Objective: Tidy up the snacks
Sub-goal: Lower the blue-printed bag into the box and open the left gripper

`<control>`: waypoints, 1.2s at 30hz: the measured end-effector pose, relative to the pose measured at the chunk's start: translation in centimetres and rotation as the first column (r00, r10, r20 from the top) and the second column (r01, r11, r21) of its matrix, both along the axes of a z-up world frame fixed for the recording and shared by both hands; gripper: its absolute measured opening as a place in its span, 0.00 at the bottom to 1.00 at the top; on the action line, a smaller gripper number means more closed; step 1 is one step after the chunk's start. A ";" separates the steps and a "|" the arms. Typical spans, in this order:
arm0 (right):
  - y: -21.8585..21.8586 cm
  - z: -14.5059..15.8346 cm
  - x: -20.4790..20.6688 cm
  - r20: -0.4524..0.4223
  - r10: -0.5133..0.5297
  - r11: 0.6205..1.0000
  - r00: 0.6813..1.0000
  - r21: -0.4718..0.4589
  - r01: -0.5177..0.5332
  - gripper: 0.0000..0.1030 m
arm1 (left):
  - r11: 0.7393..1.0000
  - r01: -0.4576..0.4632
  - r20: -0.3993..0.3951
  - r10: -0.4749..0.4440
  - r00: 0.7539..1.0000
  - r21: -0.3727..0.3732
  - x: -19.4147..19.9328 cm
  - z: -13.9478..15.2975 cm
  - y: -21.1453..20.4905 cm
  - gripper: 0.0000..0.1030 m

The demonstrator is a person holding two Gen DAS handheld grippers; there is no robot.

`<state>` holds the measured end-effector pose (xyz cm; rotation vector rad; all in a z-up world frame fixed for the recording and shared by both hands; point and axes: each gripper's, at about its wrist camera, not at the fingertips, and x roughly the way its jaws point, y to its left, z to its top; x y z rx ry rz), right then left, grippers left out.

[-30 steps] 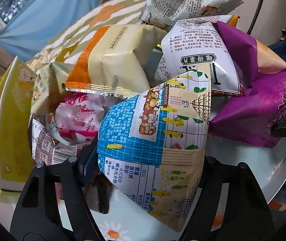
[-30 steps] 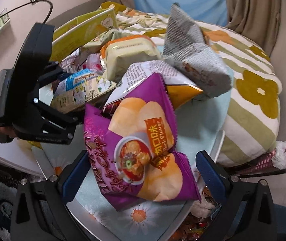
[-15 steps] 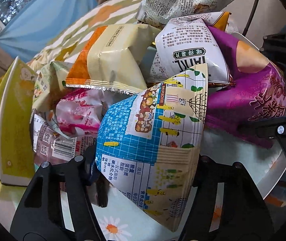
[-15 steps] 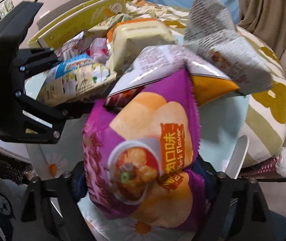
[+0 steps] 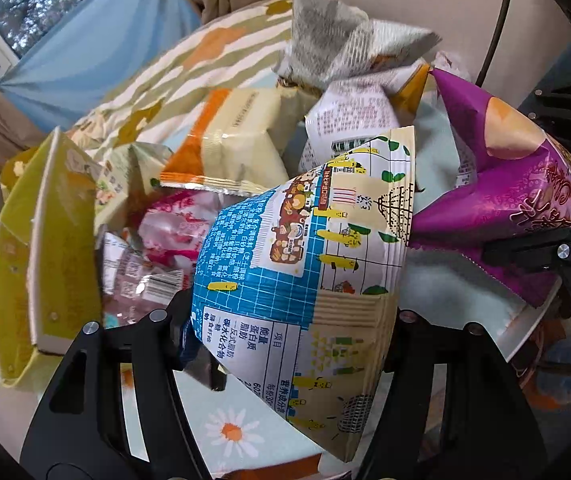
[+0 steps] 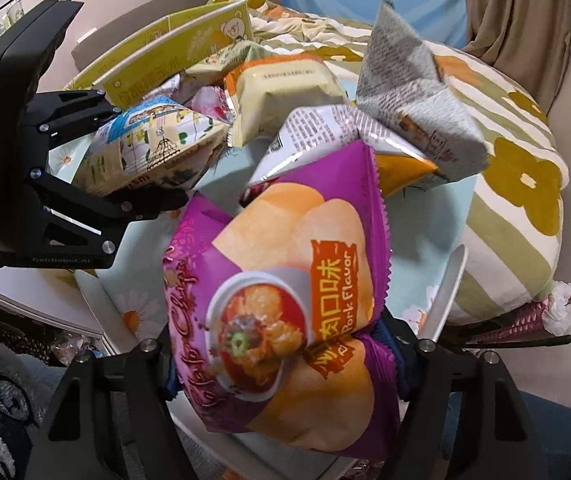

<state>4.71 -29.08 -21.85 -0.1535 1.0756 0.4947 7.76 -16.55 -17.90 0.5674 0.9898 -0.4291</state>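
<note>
The left gripper (image 5: 289, 320) is closed on the blue-and-cream snack bag (image 5: 309, 248), and the right gripper (image 6: 281, 356) is closed on the purple chips bag (image 6: 281, 280). The open yellow box (image 5: 21, 264) at 9 o'clock has its inside hidden. The other snacks lie on the daisy tablecloth (image 5: 229, 432).
</note>
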 end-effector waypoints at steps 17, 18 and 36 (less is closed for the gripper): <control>4.4 10.6 0.8 0.145 0.038 0.999 0.989 0.028 -0.042 0.69 | 0.979 -0.147 0.169 0.170 0.971 -0.138 0.9 11.2 7.5 0.60; 5.1 11.2 1.2 0.155 0.041 0.998 0.987 0.033 -0.047 0.69 | 0.976 -0.161 0.174 0.185 0.967 -0.145 1.2 11.7 8.4 0.60; 25.7 13.9 12.6 0.171 0.064 0.987 0.983 0.136 -0.088 0.69 | 0.884 -0.435 0.147 0.460 0.876 -0.171 10.6 11.6 30.4 0.60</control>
